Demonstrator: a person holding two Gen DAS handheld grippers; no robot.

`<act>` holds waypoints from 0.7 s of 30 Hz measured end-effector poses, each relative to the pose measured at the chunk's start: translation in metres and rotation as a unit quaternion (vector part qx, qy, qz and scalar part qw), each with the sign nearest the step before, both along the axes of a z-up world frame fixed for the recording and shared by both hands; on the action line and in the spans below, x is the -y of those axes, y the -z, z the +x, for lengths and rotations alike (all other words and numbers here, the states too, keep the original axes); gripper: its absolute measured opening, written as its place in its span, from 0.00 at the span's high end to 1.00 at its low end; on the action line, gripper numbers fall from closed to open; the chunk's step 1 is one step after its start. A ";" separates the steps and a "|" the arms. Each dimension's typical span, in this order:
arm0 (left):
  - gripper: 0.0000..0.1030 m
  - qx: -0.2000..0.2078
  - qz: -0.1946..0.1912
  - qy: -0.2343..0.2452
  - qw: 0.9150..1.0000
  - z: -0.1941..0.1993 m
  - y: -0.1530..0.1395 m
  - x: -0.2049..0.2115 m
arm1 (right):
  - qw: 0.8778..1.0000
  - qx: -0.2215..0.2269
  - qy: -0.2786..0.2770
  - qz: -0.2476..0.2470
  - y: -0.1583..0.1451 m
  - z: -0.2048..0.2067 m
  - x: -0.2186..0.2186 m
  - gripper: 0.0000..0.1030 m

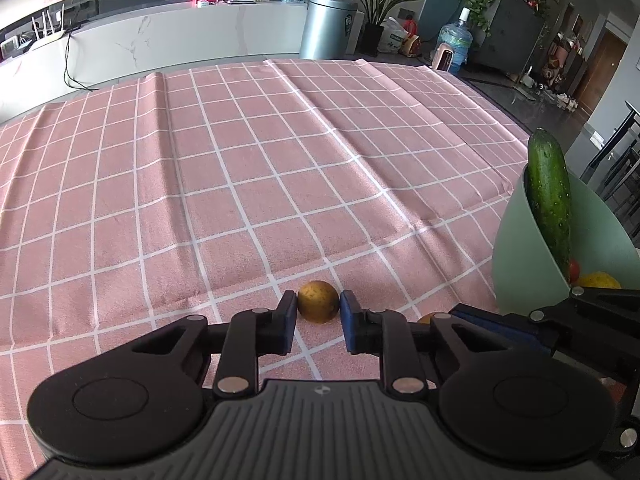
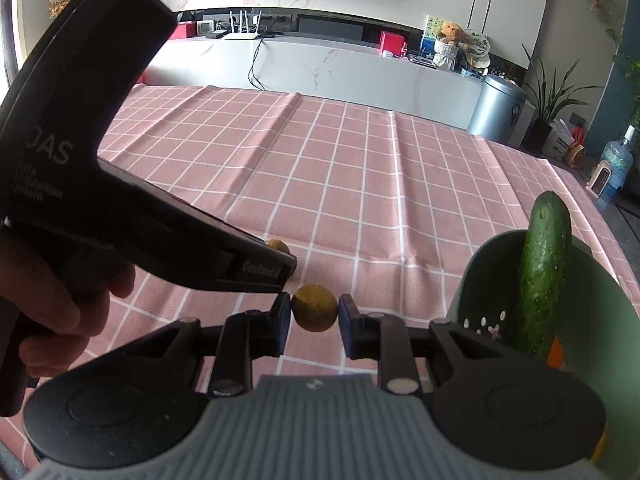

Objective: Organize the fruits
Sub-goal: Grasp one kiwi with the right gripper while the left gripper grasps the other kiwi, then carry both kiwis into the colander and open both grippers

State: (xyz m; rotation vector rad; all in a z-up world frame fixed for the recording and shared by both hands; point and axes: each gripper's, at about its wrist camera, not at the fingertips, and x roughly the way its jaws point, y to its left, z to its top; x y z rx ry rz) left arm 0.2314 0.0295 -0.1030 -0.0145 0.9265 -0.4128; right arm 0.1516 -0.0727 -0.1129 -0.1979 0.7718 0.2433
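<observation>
In the left wrist view a small yellow-brown round fruit (image 1: 318,301) lies on the pink checked tablecloth (image 1: 240,160), between the blue pads of my left gripper (image 1: 318,314), whose jaws touch both of its sides. In the right wrist view a second yellow-brown fruit (image 2: 314,307) sits between the jaws of my right gripper (image 2: 314,312), which close on it. The first fruit (image 2: 278,246) peeks out behind the left gripper body (image 2: 120,200). A green bowl (image 1: 532,264) (image 2: 600,320) at the right holds a cucumber (image 1: 550,200) (image 2: 540,280) standing upright.
A tomato (image 1: 574,270) and a yellow fruit (image 1: 600,280) lie in the bowl. The right gripper's arm (image 1: 540,320) reaches in beside the left one. The table's right edge runs just past the bowl. A white counter (image 2: 320,64) stands beyond the far edge.
</observation>
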 end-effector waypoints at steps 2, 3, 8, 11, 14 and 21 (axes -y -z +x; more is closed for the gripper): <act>0.76 0.005 -0.003 -0.005 1.000 -0.003 -0.005 -0.002 | 1.000 -0.002 0.003 0.009 -0.004 -0.001 0.004 0.80; 0.76 0.009 -0.006 -0.008 1.000 -0.006 -0.010 -0.003 | 1.000 -0.003 0.005 0.014 -0.007 -0.002 0.006 0.79; 0.76 0.035 -0.032 -0.018 0.999 -0.028 -0.038 -0.006 | 0.999 0.002 0.011 0.042 -0.027 -0.016 0.020 0.79; 0.76 0.047 -0.043 -0.020 0.998 -0.044 -0.056 -0.003 | 0.998 0.002 0.016 0.066 -0.040 -0.026 0.033 0.79; 0.76 0.047 -0.058 -0.015 0.997 -0.056 -0.069 0.006 | 0.996 0.007 0.025 0.084 -0.052 -0.041 0.049 0.79; 0.76 0.051 -0.067 0.024 0.996 -0.083 -0.086 0.048 | 0.992 0.011 0.046 0.119 -0.077 -0.074 0.101 0.79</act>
